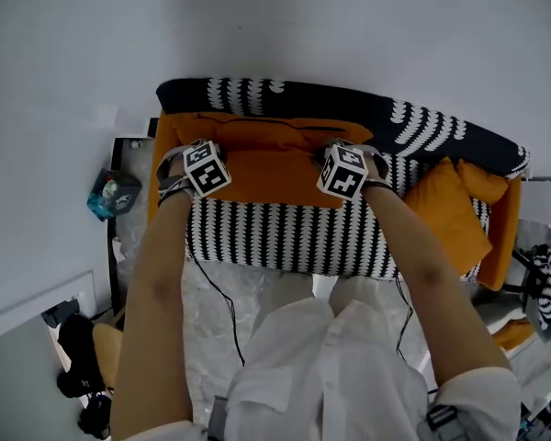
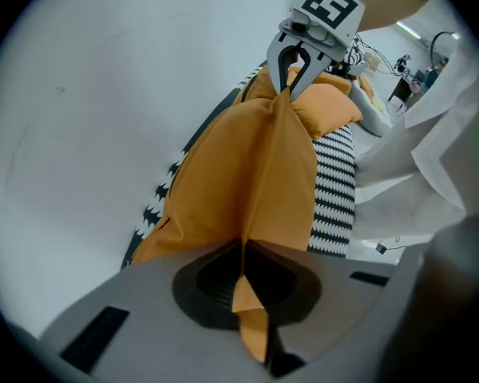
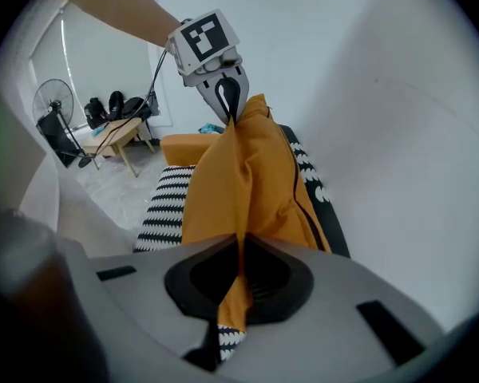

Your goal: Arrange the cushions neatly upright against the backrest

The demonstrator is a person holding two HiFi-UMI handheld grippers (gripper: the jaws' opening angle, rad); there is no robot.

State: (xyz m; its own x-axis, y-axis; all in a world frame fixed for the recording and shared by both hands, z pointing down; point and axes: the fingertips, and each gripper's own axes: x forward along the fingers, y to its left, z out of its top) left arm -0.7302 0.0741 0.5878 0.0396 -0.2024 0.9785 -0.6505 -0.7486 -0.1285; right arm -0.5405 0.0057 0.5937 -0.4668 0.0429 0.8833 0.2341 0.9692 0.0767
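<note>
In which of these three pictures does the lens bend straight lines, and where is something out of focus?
Head view: sharp, evenly lit; the sofa backrest looks bowed. Left gripper view: round fisheye frame, black corners; the left gripper close to the lens is soft, the orange cushion sharper. Right gripper view: same fisheye frame; the right gripper is soft, the lower left dark and blurred.
</note>
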